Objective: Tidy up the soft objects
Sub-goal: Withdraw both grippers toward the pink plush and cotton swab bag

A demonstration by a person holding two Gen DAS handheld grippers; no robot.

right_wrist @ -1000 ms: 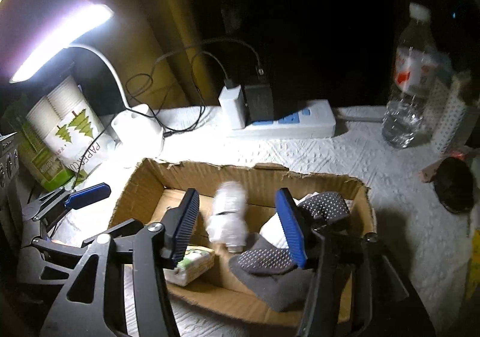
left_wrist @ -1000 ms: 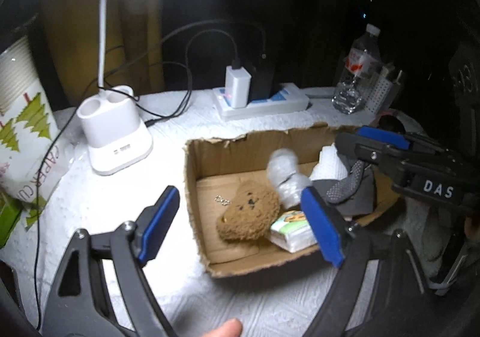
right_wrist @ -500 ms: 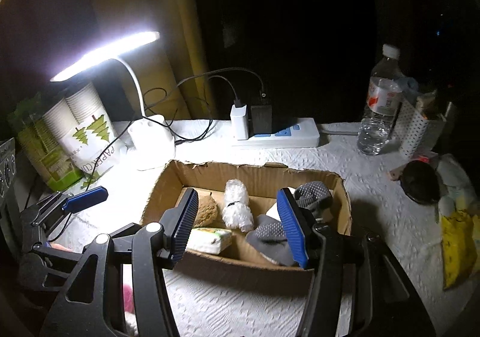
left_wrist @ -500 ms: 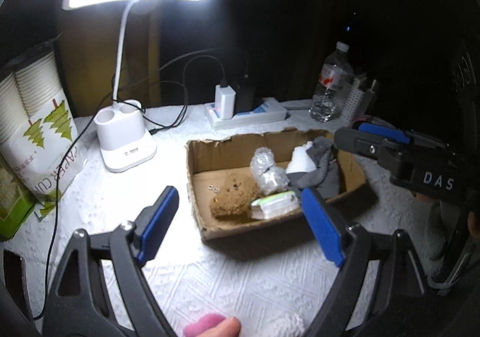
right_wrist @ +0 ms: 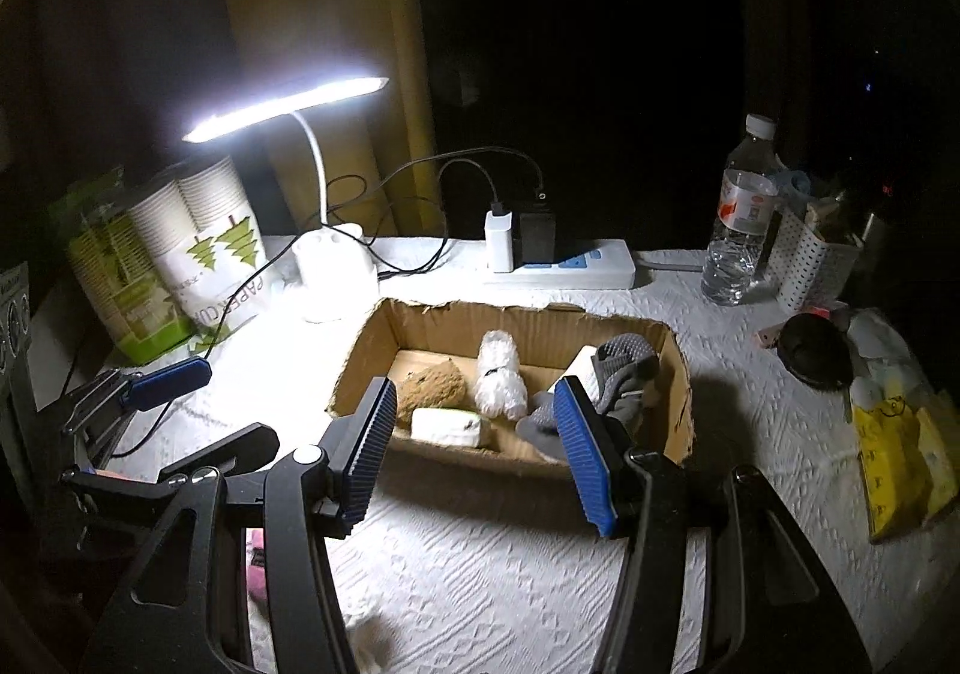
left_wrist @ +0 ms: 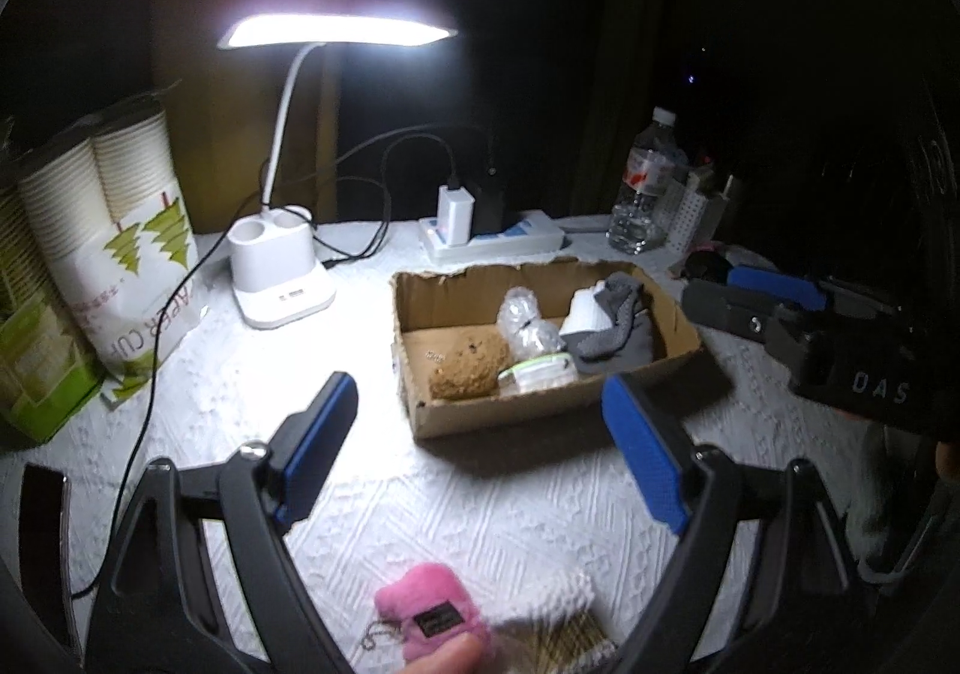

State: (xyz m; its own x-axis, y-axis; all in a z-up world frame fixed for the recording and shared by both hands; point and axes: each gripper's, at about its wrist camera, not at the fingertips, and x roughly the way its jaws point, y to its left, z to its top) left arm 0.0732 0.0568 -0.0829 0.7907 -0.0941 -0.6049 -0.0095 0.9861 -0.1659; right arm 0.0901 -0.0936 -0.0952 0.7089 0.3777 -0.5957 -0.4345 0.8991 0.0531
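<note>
Both grippers hang above the white textured tabletop (left_wrist: 510, 506) with nothing between their blue pads. The left gripper (left_wrist: 480, 434) has its jaws spread wide; the right gripper (right_wrist: 480, 446) holds its jaws apart, less widely. Straight ahead of both, beyond the fingertips, sits a torn cardboard box (right_wrist: 354, 368) holding the soft things: a brown plush toy (left_wrist: 468, 365) nearest the left gripper's side, a crinkled clear plastic bundle (left_wrist: 525, 323) behind it, a packet of tissues (right_wrist: 447, 428) at the box's near wall, and a grey sock (right_wrist: 624, 368) draped over a white roll at the end ahead of the right gripper's right finger. Below the left gripper, close to the person's fingertip, lies a pink fuzzy pouch (left_wrist: 435, 608). Farther ahead to the left stands a lit desk lamp (left_wrist: 282, 278).
</note>
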